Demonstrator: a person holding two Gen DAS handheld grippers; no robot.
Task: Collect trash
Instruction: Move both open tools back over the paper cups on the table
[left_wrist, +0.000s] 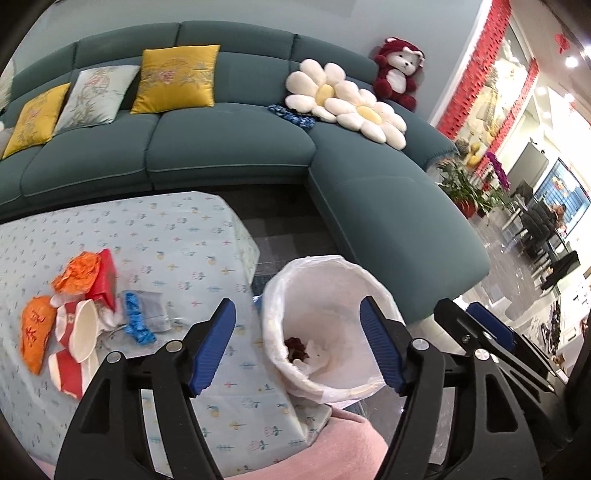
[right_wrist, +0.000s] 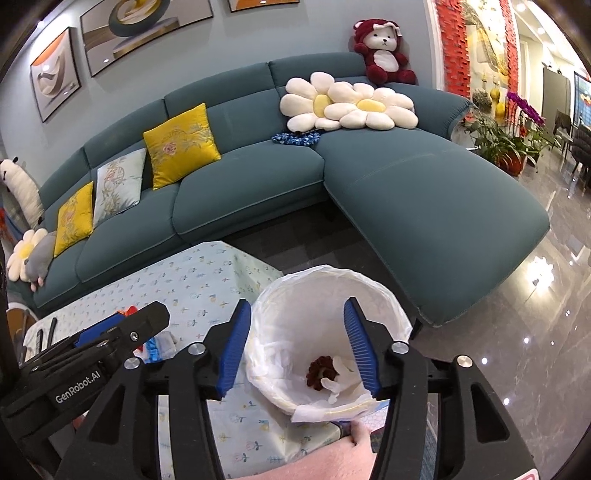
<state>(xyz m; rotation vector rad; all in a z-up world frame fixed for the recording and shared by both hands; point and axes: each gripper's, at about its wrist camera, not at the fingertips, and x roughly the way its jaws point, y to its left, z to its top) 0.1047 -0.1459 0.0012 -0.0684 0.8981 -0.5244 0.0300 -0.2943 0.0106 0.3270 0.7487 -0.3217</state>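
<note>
A trash bin with a white liner (left_wrist: 334, 291) stands on the floor beside the table; it holds a dark red scrap (left_wrist: 295, 349) and white tissue. It also shows in the right wrist view (right_wrist: 295, 306). My left gripper (left_wrist: 299, 343) is open and empty, its fingers spanning the table edge and the bin. My right gripper (right_wrist: 297, 347) is open and empty above the bin. A trash pile lies on the table at left: orange wrappers (left_wrist: 79, 273), red-and-white paper cups (left_wrist: 79, 332), a blue crumpled piece (left_wrist: 135, 321) and grey paper (left_wrist: 153, 308).
The table has a light blue patterned cloth (left_wrist: 177, 240). A teal sectional sofa (left_wrist: 229, 147) with cushions and plush toys stands behind. Glossy floor (right_wrist: 535, 314) and potted plants (right_wrist: 506, 144) are at right. The left gripper body (right_wrist: 92, 350) shows at lower left in the right view.
</note>
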